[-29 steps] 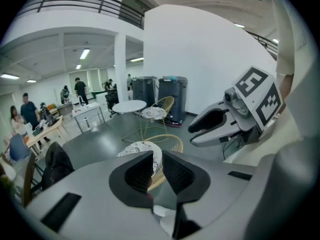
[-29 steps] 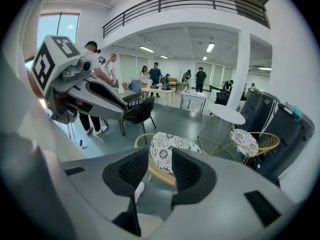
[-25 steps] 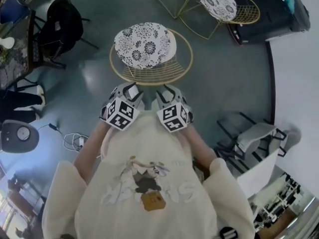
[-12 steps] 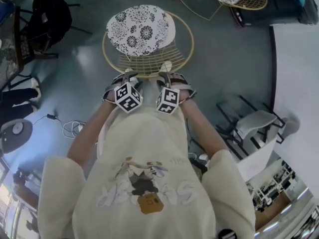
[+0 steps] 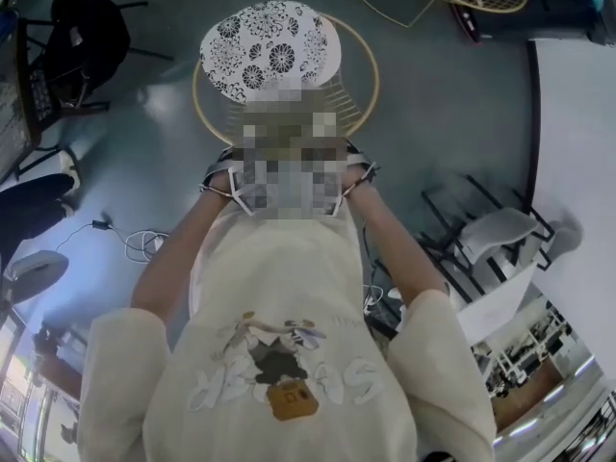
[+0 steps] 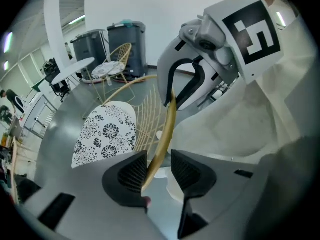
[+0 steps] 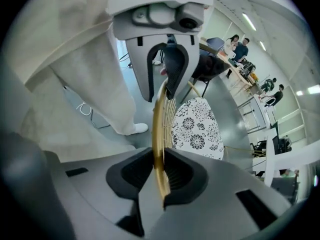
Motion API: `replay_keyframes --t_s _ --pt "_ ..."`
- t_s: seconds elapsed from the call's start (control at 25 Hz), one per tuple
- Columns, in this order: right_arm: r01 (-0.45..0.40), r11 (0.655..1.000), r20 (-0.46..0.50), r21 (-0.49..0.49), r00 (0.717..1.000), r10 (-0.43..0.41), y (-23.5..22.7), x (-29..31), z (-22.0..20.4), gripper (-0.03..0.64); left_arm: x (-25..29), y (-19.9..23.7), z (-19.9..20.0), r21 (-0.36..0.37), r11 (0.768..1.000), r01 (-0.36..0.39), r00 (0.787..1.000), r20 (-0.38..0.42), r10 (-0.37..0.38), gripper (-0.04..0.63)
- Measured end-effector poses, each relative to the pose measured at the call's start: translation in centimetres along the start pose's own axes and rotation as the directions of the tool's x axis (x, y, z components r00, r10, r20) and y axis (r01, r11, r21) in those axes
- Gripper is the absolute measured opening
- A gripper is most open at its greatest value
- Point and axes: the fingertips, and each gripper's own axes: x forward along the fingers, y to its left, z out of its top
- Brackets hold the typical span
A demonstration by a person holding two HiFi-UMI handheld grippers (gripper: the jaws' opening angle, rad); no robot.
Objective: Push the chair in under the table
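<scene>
Both hands reach steeply down to the gold wire chair point(image 5: 358, 99) – grippers on its back rim.
The left gripper point(image 6: 152, 171) straddles the rim point(image 6: 167, 129) with jaws parted (a gap shows beside one pad). The right gripper point(image 7: 157, 171) has just been closing, and its pads clamp the same hoop. The chair, with its floral cushion point(image 5: 269, 46), stands on the grey floor point(image 5: 452, 114) right in front of the person. In the head view both grippers are blurred over – only the forearms point(image 5: 178, 258) show.

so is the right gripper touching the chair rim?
Touching. Right gripper view: right gripper, jaws just closing, presses both pads on the rim between them.
</scene>
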Motion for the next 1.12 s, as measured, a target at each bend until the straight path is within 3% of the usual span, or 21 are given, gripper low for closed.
replay_keyframes --t_s 0.16,0.32,0.76,1.12 --pt "0.019 1.000 0.016 0.002 1.000 -0.019 0.1 0.1 -0.1 0.071 0.5 0.4 0.1 0.032 0.999 0.023 1.000 0.000 -0.023 0.126" --pt "0.016 1.000 0.007 0.021 1.000 -0.016 0.4 -0.3 -0.1 0.071 0.4 -0.1 0.0 0.116 0.993 -0.033 0.999 0.020 0.031 0.110" --pt "0.070 0.989 0.014 0.131 0.997 -0.073 -3.2 0.3 1.5 0.072 -0.8 4.4 -0.1 0.134 0.988 -0.079 0.997 0.017 0.077 0.112" --pt "0.113 0.970 0.015 0.215 0.993 -0.119 -8.5 1.8 3.4 0.072 -1.1 10.6 -1.2 0.172 0.978 -0.117 0.993 0.017 0.116 0.115"
